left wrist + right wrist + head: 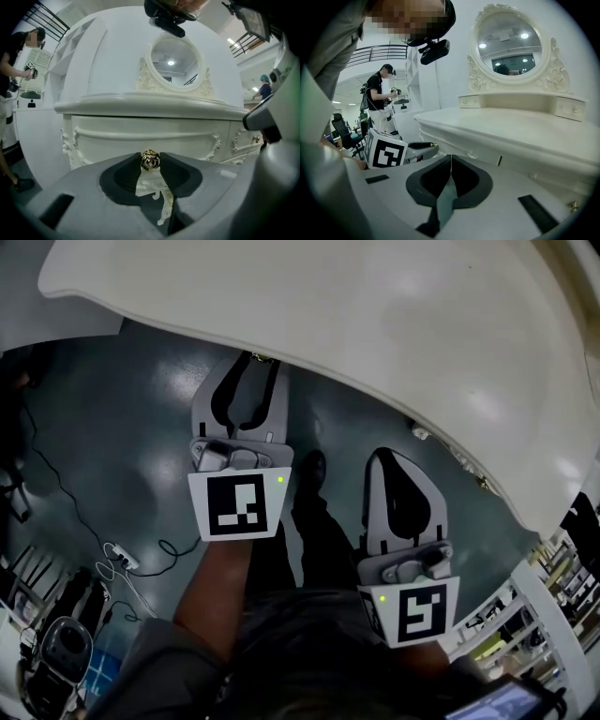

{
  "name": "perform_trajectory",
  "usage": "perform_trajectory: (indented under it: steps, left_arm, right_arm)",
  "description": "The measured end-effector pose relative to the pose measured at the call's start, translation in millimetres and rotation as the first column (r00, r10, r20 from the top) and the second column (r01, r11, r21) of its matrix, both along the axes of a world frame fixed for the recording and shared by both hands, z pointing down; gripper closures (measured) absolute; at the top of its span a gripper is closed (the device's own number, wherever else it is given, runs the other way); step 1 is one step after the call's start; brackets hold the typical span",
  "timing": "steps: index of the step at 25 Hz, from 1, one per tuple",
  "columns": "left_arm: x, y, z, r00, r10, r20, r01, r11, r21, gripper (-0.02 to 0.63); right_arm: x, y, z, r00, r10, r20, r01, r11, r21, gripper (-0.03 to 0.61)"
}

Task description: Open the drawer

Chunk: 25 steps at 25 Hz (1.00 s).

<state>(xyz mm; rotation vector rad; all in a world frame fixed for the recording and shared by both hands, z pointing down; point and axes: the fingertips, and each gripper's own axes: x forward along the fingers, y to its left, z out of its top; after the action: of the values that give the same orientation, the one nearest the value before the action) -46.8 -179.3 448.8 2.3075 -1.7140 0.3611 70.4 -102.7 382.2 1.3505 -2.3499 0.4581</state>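
Item one: the cream-white, bow-fronted wooden drawer (117,137), set in the middle of the front of a cream-white carved dressing table (375,315), directly beneath the moulded edge of the tabletop; we read its front as lying in line with the carcass. At its centre sits a small gold metal knob shaped like a rose (150,160). The left gripper (260,362), grey plastic with black ribbed pads, is clamped on that knob, one pad pressing on each side, and it reaches under the tabletop's overhang in the head view. Below the knob we note a carved white scroll ornament (164,208) hanging from the table's lower rail. The left gripper carries a white marker cube with black squares (239,504), just behind its jaws. The right gripper (451,157) is held beside it, near the table's edge and touching nothing, its two black pads pressed together with nothing between them. Above the tabletop stands an oval mirror in a cream carved frame (174,60). Underfoot is a glossy dark grey-green floor (112,427), with thin black cables (66,493) lying at the left. In the background stands a person in a dark top and cap (379,96), well apart from the table.
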Motion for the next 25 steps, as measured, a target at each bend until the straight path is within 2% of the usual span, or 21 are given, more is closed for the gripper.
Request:
perform_trajectory:
  steps: [25]
  left_arm:
    - [-14.4,54.6,1.9,0.999,-0.020,0.033,0.020,0.999,-0.026,0.477]
  right_arm:
    - [4.9,33.6,-18.4,0.999,-0.032,0.009,0.031,0.999,0.043,0.563]
